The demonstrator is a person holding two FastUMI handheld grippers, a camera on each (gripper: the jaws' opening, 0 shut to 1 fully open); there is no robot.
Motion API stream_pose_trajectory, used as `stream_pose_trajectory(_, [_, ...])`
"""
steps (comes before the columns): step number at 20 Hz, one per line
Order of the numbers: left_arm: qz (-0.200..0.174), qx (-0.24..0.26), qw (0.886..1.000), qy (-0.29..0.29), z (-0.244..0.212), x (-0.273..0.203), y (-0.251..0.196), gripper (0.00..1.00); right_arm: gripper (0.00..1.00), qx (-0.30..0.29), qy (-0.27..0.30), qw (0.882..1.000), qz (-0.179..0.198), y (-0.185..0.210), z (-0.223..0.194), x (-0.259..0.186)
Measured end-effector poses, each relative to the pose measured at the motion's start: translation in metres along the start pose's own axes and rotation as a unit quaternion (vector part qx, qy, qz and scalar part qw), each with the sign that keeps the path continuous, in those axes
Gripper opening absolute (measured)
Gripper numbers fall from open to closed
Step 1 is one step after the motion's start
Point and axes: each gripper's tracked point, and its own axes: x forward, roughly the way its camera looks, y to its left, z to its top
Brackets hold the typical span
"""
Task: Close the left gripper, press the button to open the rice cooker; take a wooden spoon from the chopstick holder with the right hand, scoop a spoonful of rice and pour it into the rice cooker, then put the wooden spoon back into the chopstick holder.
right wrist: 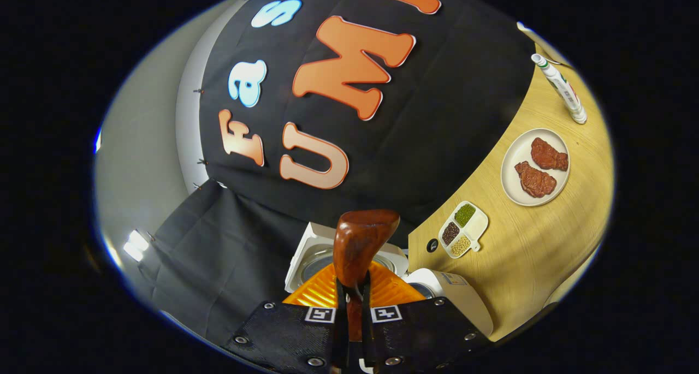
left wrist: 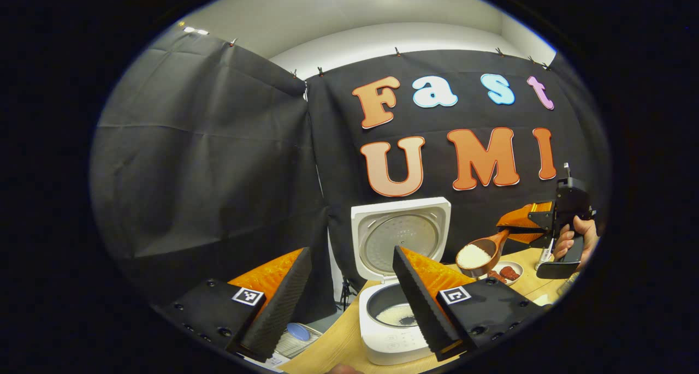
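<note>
**Loaded wooden spoon held near the open rice cooker**

The wooden spoon (left wrist: 483,252) is a reddish-brown, glossy utensil with a rounded bowl heaped with white rice (left wrist: 473,255). In the left gripper view it hangs in the air to the right of the rice cooker (left wrist: 396,308) and above the tabletop (left wrist: 333,344), its handle running up into the right gripper (left wrist: 527,221), which a hand (left wrist: 573,240) holds. In the right gripper view the jaws of the right gripper (right wrist: 353,308) are nearly together and press on the spoon's handle from both sides, the back of the bowl pointing away from the camera.

The rice cooker is white, box-shaped with rounded corners. Its lid (left wrist: 401,237) stands upright, showing a round metallic inner plate. The dark inner pot (left wrist: 392,311) holds a thin patch of rice on its floor.

The jaws of the left gripper (left wrist: 349,303) stand wide apart and hold nothing; the cooker shows between them.

The tabletop is pale wood with a fine grain. On it, in the right gripper view, lie a round white plate (right wrist: 510,185) bearing two reddish-brown meat pieces (right wrist: 540,169), a small white divided dish (right wrist: 464,230) with green, dark and yellowish grains in three compartments, and a white tube-like bottle (right wrist: 560,87) near the far edge. Creased black cloth (left wrist: 207,161) forms the booth wall.
</note>
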Motion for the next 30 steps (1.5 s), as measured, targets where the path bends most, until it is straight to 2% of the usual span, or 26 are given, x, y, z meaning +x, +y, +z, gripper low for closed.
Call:
stream_pose_trajectory(8, [0.022,0.002,1.000,-0.006,-0.006,-0.005,0.030,0.99,0.09,-0.100,0.033,0.994,-0.024,0.019,-0.042,0.053])
stream_pose_trajectory(11, [0.027,0.000,1.000,-0.004,-0.011,-0.004,0.035,0.99,0.09,-0.167,0.038,0.985,-0.032,0.027,-0.052,0.071])
stream_pose_trajectory(15, [0.033,-0.003,0.999,0.000,-0.016,-0.001,0.039,0.99,0.09,-0.225,0.041,0.973,-0.037,0.035,-0.055,0.091])
stream_pose_trajectory(24, [0.033,-0.002,0.999,0.000,-0.021,0.003,0.038,1.00,0.09,-0.291,0.042,0.955,-0.049,0.029,-0.053,0.094])
stream_pose_trajectory(30, [0.028,-0.004,1.000,0.002,-0.023,0.002,0.036,0.99,0.09,-0.346,0.038,0.936,-0.049,0.034,-0.051,0.089])
